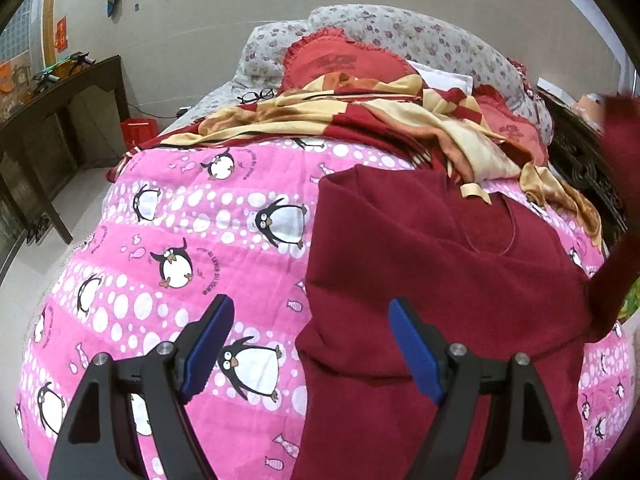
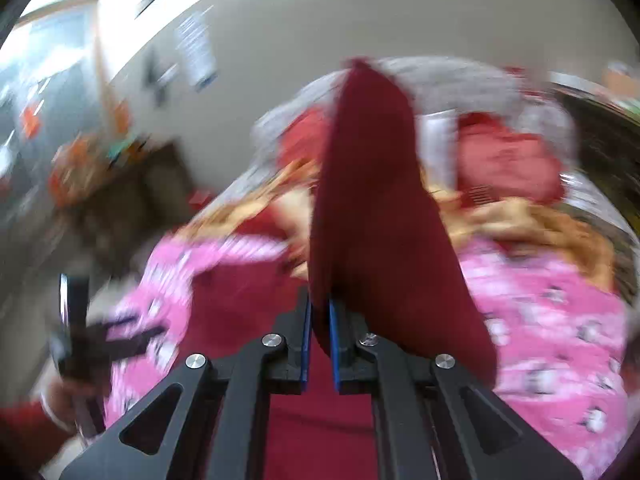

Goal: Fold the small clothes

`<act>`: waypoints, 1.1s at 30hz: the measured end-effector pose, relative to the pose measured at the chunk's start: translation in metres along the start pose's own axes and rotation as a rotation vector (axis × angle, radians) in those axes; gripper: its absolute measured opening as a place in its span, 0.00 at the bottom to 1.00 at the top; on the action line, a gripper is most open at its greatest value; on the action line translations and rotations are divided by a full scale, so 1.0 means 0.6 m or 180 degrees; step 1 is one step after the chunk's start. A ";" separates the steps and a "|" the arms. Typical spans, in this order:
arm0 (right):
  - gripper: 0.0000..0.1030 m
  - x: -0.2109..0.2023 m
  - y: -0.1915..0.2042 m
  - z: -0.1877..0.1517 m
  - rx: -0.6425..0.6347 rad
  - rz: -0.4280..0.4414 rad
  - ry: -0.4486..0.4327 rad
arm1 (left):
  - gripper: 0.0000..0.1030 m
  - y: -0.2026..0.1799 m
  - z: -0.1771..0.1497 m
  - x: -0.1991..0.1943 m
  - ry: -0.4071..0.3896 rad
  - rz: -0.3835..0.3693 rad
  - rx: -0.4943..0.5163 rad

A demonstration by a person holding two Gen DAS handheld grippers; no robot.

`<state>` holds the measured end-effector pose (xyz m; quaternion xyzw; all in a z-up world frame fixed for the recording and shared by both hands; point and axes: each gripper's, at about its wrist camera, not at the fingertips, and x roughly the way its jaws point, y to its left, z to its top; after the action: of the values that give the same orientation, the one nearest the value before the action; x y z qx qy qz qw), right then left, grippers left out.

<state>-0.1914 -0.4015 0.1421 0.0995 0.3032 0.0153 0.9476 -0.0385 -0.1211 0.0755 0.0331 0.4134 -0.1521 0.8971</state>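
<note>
two views i have, and i start with my left wrist. my left gripper (image 1: 310, 344) has its jaws spread wide with nothing between them, and it hangs above the left edge of the dark red sweater (image 1: 440, 280). the sweater lies flat on the pink penguin blanket (image 1: 192, 240), with the neckline toward the far side. behind it is a heap of red and yellow striped cloth (image 1: 360, 116), one end of it touching the sweater's top edge. further back there are red pillows (image 1: 332, 64), a flowered quilt (image 1: 400, 28) and a pair of glasses (image 1: 256, 96). a dark wooden table (image 1: 60, 120) stands at the left, with a red basket (image 1: 138, 130) on the floor near it. at the right edge one sleeve of the sweater (image 1: 620, 200) goes up, blurred and cut off by the frame.

in the right wrist view almost everything is smeared. my right gripper (image 2: 319, 320) has its jaws pressed together on the sleeve, which stands up in front of the lens and hides the middle of the bed. at the low left i can make out the left gripper as a dark blur; the hand on it i cannot see clearly.
</note>
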 end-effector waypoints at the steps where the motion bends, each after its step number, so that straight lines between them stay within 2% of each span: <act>1: 0.24 0.039 0.036 -0.021 -0.0155 0.0032 0.0144 | 0.81 0.000 -0.001 0.003 0.0024 -0.0023 -0.0022; 2: 0.24 0.068 0.056 -0.040 -0.0234 0.0038 0.0247 | 0.81 0.000 -0.003 0.005 0.0041 -0.0049 -0.0037; 4: 0.31 0.143 0.078 -0.091 -0.0255 0.0140 0.0607 | 0.81 -0.004 -0.007 0.006 0.0080 -0.0118 -0.0050; 5: 0.32 0.181 0.079 -0.116 -0.0188 0.0146 0.0912 | 0.81 -0.006 -0.008 0.005 0.0085 -0.0168 -0.0035; 7: 0.33 0.203 0.069 -0.151 0.0000 0.0088 0.1186 | 0.81 -0.012 -0.010 0.000 0.0037 -0.0237 0.0021; 9: 0.40 0.182 0.050 -0.159 0.0101 0.0181 0.1093 | 0.82 -0.022 -0.008 -0.001 -0.0029 -0.0294 0.0107; 11: 0.44 0.147 0.035 -0.157 0.0145 0.0161 0.1002 | 0.86 -0.035 -0.006 0.007 -0.0020 -0.0357 0.0154; 14: 0.46 0.097 -0.002 -0.147 0.0222 0.0016 0.0806 | 0.86 -0.059 -0.002 0.035 0.0080 -0.0470 0.0177; 16: 0.47 0.052 -0.041 -0.143 0.0332 -0.0133 0.0673 | 0.86 -0.076 0.000 0.061 0.0151 -0.0433 0.0193; 19: 0.48 0.008 -0.100 -0.146 0.0564 -0.0480 0.0574 | 0.85 -0.101 0.001 0.095 0.0224 -0.0464 0.0243; 20: 0.49 0.001 -0.118 -0.150 0.0650 -0.0547 0.0577 | 0.77 -0.109 0.001 0.106 0.0255 -0.0451 0.0267; 21: 0.49 -0.003 -0.148 -0.156 0.0821 -0.0666 0.0612 | 0.53 -0.117 0.000 0.117 0.0314 -0.0460 0.0299; 23: 0.50 -0.007 -0.187 -0.165 0.1033 -0.0808 0.0652 | 0.23 -0.134 0.002 0.133 0.0492 -0.0573 0.0356; 24: 0.51 -0.006 -0.204 -0.169 0.1110 -0.0871 0.0653 | 0.18 -0.139 0.002 0.132 0.0485 -0.0579 0.0374; 25: 0.52 -0.002 -0.218 -0.170 0.1180 -0.0923 0.0649 | 0.14 -0.144 0.007 0.122 0.0412 -0.0580 0.0434; 27: 0.54 0.004 -0.240 -0.166 0.1317 -0.0884 0.0624 | 0.13 -0.141 0.019 0.099 0.0287 -0.0618 0.0460; 30: 0.55 0.017 -0.249 -0.153 0.1514 -0.0777 0.0582 | 0.13 -0.108 0.044 0.055 0.0067 -0.0702 0.0324; 33: 0.55 0.026 -0.237 -0.142 0.1433 -0.0783 0.0540 | 0.13 -0.074 0.051 0.048 0.0054 -0.0552 0.0256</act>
<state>-0.2326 -0.5240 0.0372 0.2685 0.3870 -0.1594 0.8676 -0.0118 -0.1764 0.0766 0.0345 0.4158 -0.2454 0.8750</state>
